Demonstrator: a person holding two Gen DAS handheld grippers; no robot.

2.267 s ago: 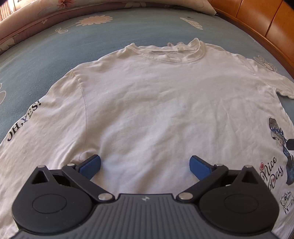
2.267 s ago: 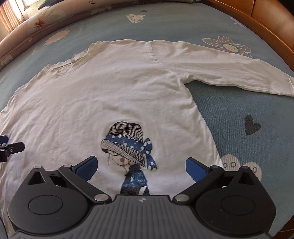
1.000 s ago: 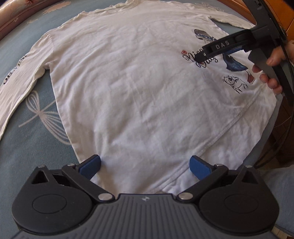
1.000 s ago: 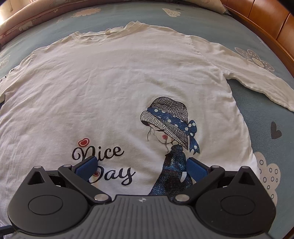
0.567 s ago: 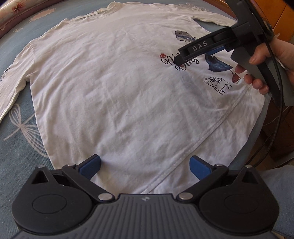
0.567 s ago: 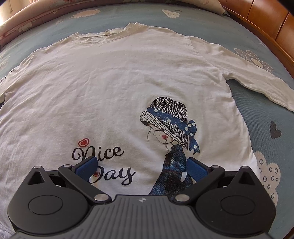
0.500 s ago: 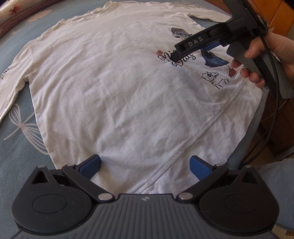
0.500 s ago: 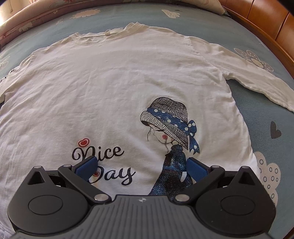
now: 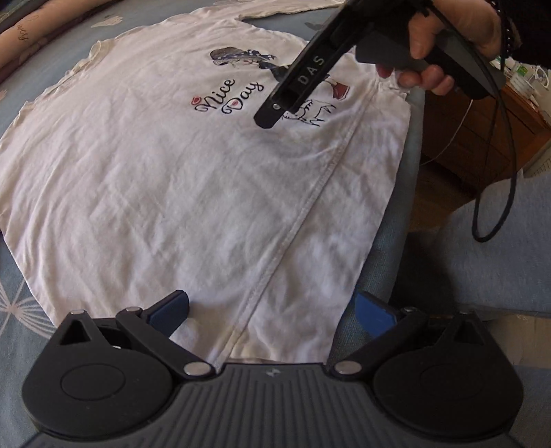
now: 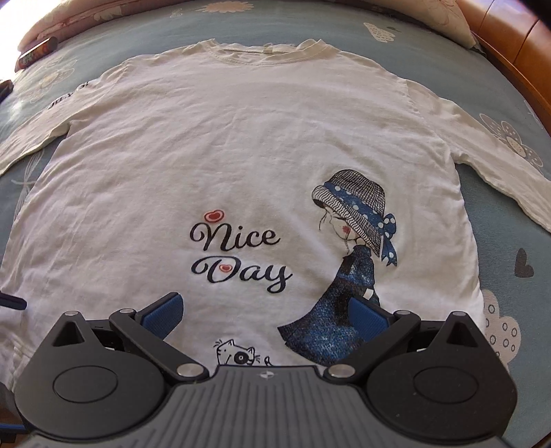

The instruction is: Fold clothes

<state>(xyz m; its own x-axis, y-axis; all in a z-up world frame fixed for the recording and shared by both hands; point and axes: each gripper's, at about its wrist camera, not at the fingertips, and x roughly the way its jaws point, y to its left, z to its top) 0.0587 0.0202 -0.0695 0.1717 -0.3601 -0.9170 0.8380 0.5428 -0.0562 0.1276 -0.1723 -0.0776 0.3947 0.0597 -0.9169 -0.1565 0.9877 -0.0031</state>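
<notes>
A white long-sleeved shirt (image 10: pixel 241 155) lies face up and flat on the blue bedsheet (image 10: pixel 509 241), neck at the far side. It carries a "Nice Day" print (image 10: pixel 237 258) and a girl in a hat (image 10: pixel 351 206). My right gripper (image 10: pixel 265 313) is open just above the lower front of the shirt, near the hem. My left gripper (image 9: pixel 272 310) is open at the shirt's near hem corner, and the hem seam (image 9: pixel 299 213) runs between its fingers. In the left wrist view a hand (image 9: pixel 447 38) holds the right gripper (image 9: pixel 267 119) over the print.
The wooden bed frame (image 10: pixel 516 51) curves along the right side. Floral bedding (image 10: pixel 103 13) lies beyond the neckline. A wooden cabinet (image 9: pixel 482 138) stands beside the bed, a black cable (image 9: pixel 499 172) hangs from the right gripper, and a person's trouser leg (image 9: pixel 482 262) is close by.
My left gripper has swung round to the shirt's hem corner at the bed edge. The right gripper has pulled back toward the hem and left, showing more of the print. Both stayed open.
</notes>
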